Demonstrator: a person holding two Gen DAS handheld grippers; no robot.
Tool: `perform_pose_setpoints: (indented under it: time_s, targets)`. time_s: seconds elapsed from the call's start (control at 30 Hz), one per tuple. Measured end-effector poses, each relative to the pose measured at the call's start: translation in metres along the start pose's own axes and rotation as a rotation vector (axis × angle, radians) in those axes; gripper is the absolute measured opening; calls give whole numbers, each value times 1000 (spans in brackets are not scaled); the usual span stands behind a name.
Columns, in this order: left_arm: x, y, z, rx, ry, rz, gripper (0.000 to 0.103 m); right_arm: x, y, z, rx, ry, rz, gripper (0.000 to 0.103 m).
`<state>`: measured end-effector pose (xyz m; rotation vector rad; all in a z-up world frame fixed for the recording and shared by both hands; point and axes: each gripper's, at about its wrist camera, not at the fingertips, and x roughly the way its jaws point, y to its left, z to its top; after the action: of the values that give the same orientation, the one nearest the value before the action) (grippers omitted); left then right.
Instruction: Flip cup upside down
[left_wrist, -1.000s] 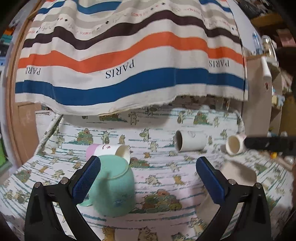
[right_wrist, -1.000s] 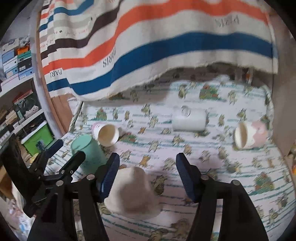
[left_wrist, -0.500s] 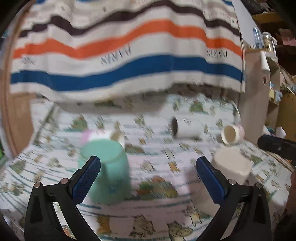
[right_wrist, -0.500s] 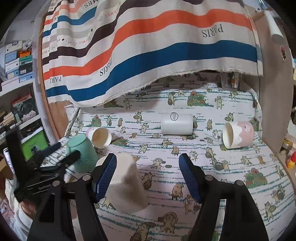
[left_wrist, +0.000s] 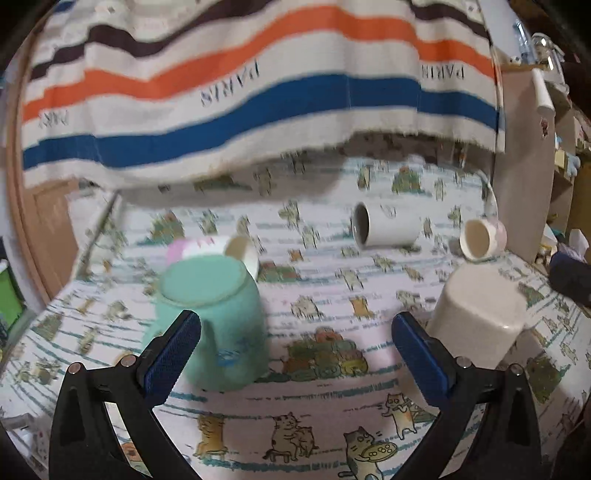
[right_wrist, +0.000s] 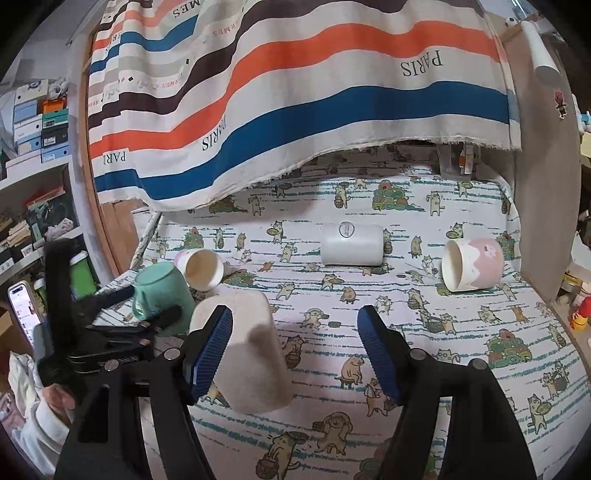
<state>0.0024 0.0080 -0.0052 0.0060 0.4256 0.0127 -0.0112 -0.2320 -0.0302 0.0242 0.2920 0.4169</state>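
A teal mug (left_wrist: 214, 317) stands upside down on the cat-print cloth; it also shows in the right wrist view (right_wrist: 160, 295). A beige square cup (left_wrist: 480, 317) stands upside down too, seen close in the right wrist view (right_wrist: 247, 350). A white cylinder cup (right_wrist: 351, 245), a pink-and-white cup (right_wrist: 472, 264) and a small pink cup (right_wrist: 201, 267) lie on their sides. My left gripper (left_wrist: 295, 354) is open and empty, its left finger in front of the teal mug. My right gripper (right_wrist: 295, 347) is open and empty, the beige cup by its left finger.
A striped "PARIS" cloth (right_wrist: 295, 110) hangs over the back of the table. A wooden panel (right_wrist: 543, 184) bounds the right side. Shelves with boxes (right_wrist: 37, 122) and a phone (right_wrist: 22, 306) are at the left. The cat-print tablecloth (right_wrist: 461, 350) covers the table.
Both grippers have pulled back and risen from the cups. The beige cup now stands free beside my right gripper's left finger. The left view has shifted, with the teal mug lower and more central.
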Motion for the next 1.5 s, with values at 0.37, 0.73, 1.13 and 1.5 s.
perform_pose_setpoints:
  time_s: [0.37, 0.73, 1.13, 1.5]
  targets:
    - [-55, -3, -10, -57, -102, -47, 103, -20, 2, -20, -9, -80, -42, 72]
    - [-55, -4, -20, -97, -127, -65, 103, -28, 14, -44, -34, -135, -69, 82]
    - [-52, -22, -29, 15, -133, 5, 103, -19, 11, -53, -33, -131, -97, 82]
    - [-51, -23, -29, 28, -136, 7, 103, -18, 9, -54, -35, -144, -100, 82]
